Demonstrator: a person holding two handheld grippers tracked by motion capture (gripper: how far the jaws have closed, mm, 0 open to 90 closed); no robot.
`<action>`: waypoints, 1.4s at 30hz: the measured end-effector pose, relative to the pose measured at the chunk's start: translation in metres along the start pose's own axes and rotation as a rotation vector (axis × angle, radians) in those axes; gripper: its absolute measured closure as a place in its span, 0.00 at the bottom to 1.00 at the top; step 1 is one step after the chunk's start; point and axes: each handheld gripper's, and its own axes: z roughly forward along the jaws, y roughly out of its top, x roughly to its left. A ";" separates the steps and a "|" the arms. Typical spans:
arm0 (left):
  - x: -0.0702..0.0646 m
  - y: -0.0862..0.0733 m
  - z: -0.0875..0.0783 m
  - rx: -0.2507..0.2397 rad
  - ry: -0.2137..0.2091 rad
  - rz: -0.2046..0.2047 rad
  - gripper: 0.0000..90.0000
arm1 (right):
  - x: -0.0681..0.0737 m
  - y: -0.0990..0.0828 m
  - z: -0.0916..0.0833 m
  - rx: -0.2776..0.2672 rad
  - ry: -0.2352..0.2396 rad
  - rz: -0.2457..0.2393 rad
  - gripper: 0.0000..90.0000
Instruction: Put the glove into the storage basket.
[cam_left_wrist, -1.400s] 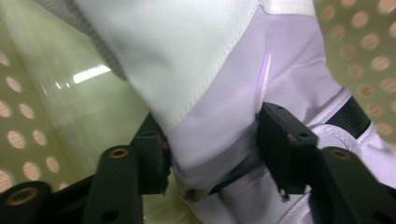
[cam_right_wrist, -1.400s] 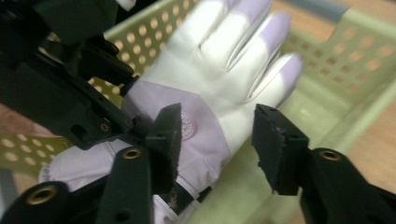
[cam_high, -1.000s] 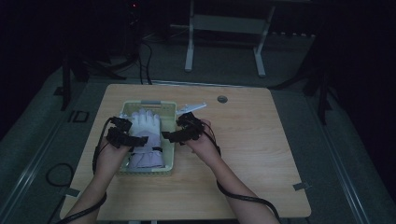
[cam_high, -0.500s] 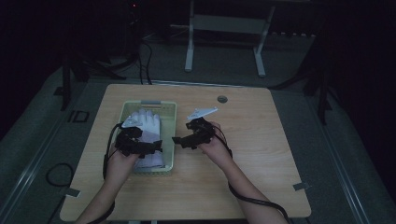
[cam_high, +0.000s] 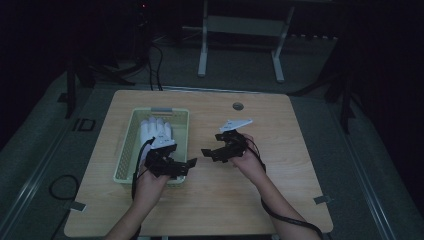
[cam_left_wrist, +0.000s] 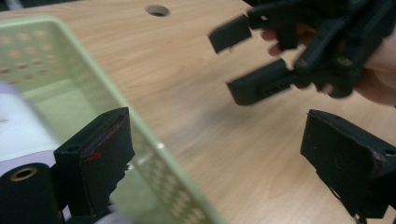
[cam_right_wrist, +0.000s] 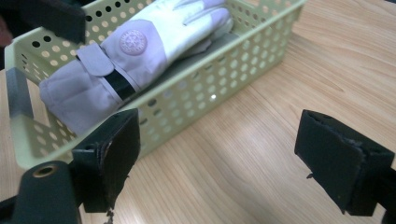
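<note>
Both claws were spread wide and carrying nothing. The left gripper (cam_high: 187, 163) sat over the near right corner of the basket (cam_high: 126, 152); in its own view the jaws stood far apart, one over the inside of the basket and the other out over the bare table (cam_left_wrist: 177, 93), so the green basket wall (cam_left_wrist: 140, 140) ran up between them. I couldn't tell if either pad actually touched the rim. The right gripper (cam_high: 209, 152) was out over the wood just beside the basket's right side, jaws equally wide, nothing between them but tabletop (cam_right_wrist: 261, 154).

The glove (cam_high: 156, 131) was lying inside the basket, fingers toward the far end.

The right gripper view gave the best look at it: a white and pale lilac glove (cam_right_wrist: 140, 60) with a round logo patch, a strap flap and a dark band at the wrist, lying lengthwise behind the perforated basket wall (cam_right_wrist: 219, 88). The left gripper view only got a blurry white edge of the glove (cam_left_wrist: 18, 126), but showed the right gripper (cam_left_wrist: 243, 65) head-on with its jaws gaping, plus the round hole (cam_left_wrist: 157, 10) in the table. From the high view, a white plate (cam_high: 236, 123) stuck out beyond the right gripper, and cables (cam_high: 280, 212) trailed along the forearms.
</note>
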 end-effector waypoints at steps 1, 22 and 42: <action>-0.006 0.000 0.003 0.002 -0.002 0.024 0.10 | -0.001 -0.002 -0.002 0.001 -0.003 -0.001 0.16; -0.076 -0.012 0.064 0.003 -0.186 0.132 0.10 | -0.027 -0.073 -0.049 0.004 -0.036 -0.001 0.16; -0.100 -0.048 0.112 0.054 -0.267 0.197 0.02 | -0.052 -0.145 -0.086 -0.056 -0.109 0.057 0.16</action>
